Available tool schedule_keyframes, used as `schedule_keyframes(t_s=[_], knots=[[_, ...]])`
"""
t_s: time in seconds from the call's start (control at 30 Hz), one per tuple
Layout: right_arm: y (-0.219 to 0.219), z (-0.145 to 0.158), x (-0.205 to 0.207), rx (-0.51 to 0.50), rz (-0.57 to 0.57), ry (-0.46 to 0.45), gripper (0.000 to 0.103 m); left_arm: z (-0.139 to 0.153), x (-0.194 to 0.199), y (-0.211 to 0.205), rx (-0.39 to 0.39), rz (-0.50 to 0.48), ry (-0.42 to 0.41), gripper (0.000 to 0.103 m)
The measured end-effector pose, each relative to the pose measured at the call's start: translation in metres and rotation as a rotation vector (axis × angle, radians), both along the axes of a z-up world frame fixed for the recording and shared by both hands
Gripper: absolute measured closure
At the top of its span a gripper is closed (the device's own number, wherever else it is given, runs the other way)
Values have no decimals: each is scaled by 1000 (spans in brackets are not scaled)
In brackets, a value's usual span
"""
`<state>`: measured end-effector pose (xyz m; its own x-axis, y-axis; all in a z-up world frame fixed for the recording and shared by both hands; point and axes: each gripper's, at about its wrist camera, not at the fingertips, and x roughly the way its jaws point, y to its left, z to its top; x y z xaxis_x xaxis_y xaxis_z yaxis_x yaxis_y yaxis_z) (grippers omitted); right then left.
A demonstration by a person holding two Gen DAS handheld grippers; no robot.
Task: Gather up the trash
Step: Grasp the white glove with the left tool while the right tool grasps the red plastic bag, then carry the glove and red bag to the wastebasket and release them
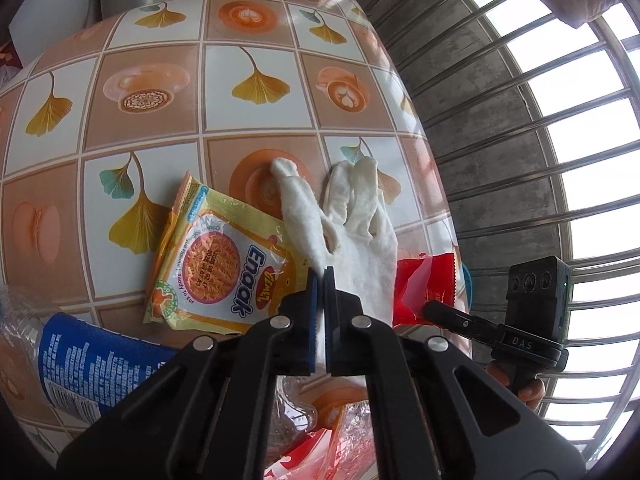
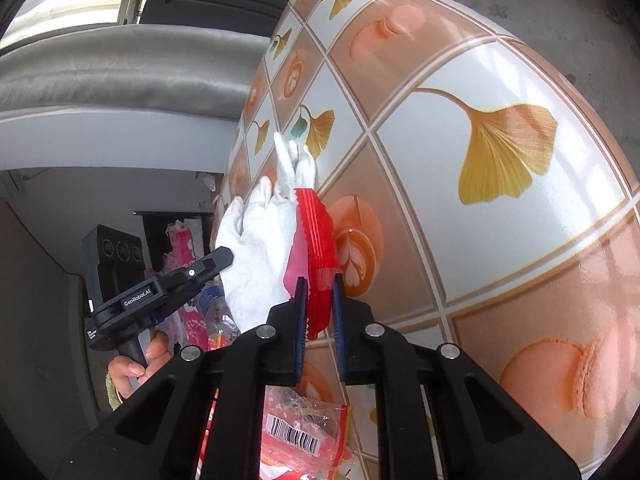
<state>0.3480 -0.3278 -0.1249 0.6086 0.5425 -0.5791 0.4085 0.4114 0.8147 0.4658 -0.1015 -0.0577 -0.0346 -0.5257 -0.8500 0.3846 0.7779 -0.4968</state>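
Observation:
My left gripper (image 1: 320, 276) is shut on a white cloth glove (image 1: 352, 224), held above the patterned table (image 1: 256, 32). The glove also shows in the right wrist view (image 2: 260, 240). My right gripper (image 2: 320, 286) is shut on a red wrapper (image 2: 318, 232), right beside the glove. The red wrapper also shows in the left wrist view (image 1: 424, 284). A yellow Enaak noodle packet (image 1: 216, 264) lies on the table below and left of the glove. The right gripper's body (image 1: 520, 320) shows at the right of the left wrist view.
A plastic bottle with a blue label (image 1: 88, 364) lies at lower left. A clear-and-red wrapper with a barcode (image 2: 304, 432) lies under my right gripper. The table edge (image 1: 420, 128) runs at right, with a metal window grille (image 1: 540, 140) beyond it. A grey sofa (image 2: 120, 64) stands past the table.

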Motion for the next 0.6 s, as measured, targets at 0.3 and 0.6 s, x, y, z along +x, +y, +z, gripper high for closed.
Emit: schedule_keyframes(t_s=[0.3,0.6], knots=[[-6,22,-12,-45,-13,-50,96,42,-13,5,-95,1,-96,102],[-14,48,-32,-87,-52,-95,96,92,-30,10,-187,4,-222,102]])
